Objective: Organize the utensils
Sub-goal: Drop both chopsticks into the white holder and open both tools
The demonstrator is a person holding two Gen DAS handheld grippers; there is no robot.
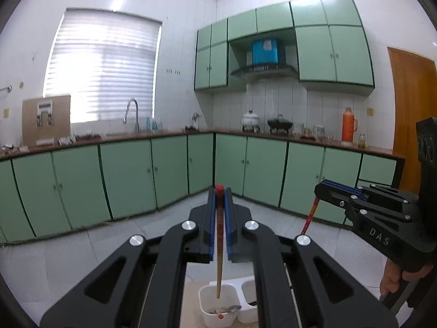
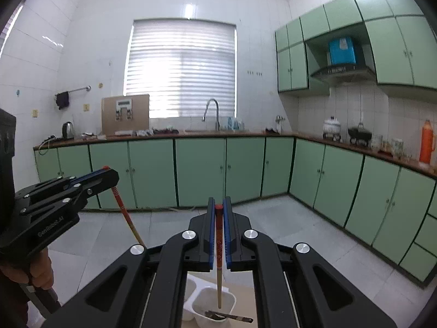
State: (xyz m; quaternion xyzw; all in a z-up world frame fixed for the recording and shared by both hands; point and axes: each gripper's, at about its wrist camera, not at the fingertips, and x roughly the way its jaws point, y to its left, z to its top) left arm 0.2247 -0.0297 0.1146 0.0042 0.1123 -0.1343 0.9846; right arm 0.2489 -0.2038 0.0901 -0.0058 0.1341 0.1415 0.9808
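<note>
Each tongs is clamped shut on one chopstick: left tongs [image 1: 220, 191] on chopstick [image 1: 219, 251], right tongs [image 2: 219, 205] on its own [image 2: 219, 259]. Both hang near-vertical, tips over the white cups [image 1: 215, 300] (spoons inside) directly below on the desk [image 2: 245, 298].

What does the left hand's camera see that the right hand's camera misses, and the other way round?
Only the left wrist view shows the brown door at the far right and a spoon lying in a white cup.

Only the right wrist view shows the kettle and the dark cloth hanging on a wall rail.

Both show green cabinets, the window blind, the tap, the orange flask, and each gripper's jaws shut on a red-topped chopstick hanging over the cups.
</note>
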